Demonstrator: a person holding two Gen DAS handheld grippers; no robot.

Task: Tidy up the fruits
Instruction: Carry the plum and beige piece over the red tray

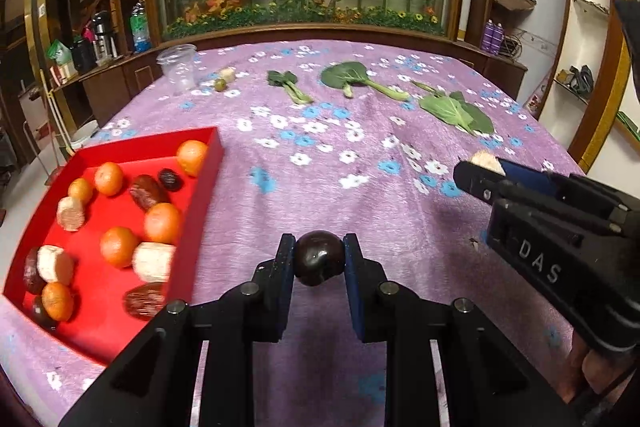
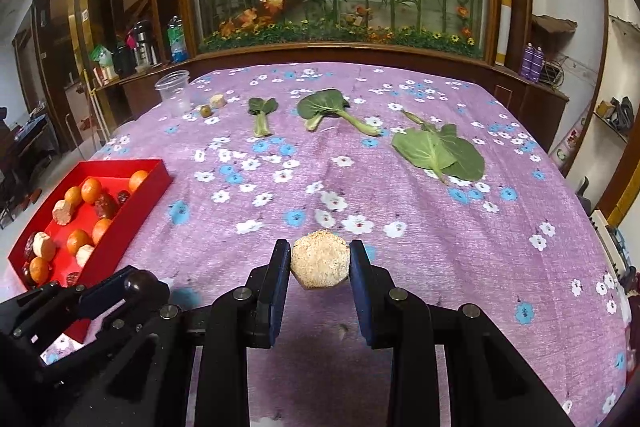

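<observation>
My left gripper (image 1: 319,259) is shut on a dark round fruit (image 1: 319,258), held above the purple flowered cloth just right of the red tray (image 1: 208,163). The tray holds several oranges (image 1: 162,223), pale cut pieces (image 1: 153,261) and dark red dates (image 1: 148,191). My right gripper (image 2: 320,264) is shut on a pale beige cut piece (image 2: 319,259). In the left wrist view it shows at the right (image 1: 486,165) with the piece in its tips. In the right wrist view the left gripper (image 2: 134,287) is at the lower left beside the tray (image 2: 154,187).
Three leafy greens (image 2: 438,151) lie in a row at the far side of the table. A clear plastic cup (image 2: 173,91), a small green fruit (image 2: 205,111) and a small pale piece (image 2: 218,101) stand at the far left. A glass flower display rises behind the table.
</observation>
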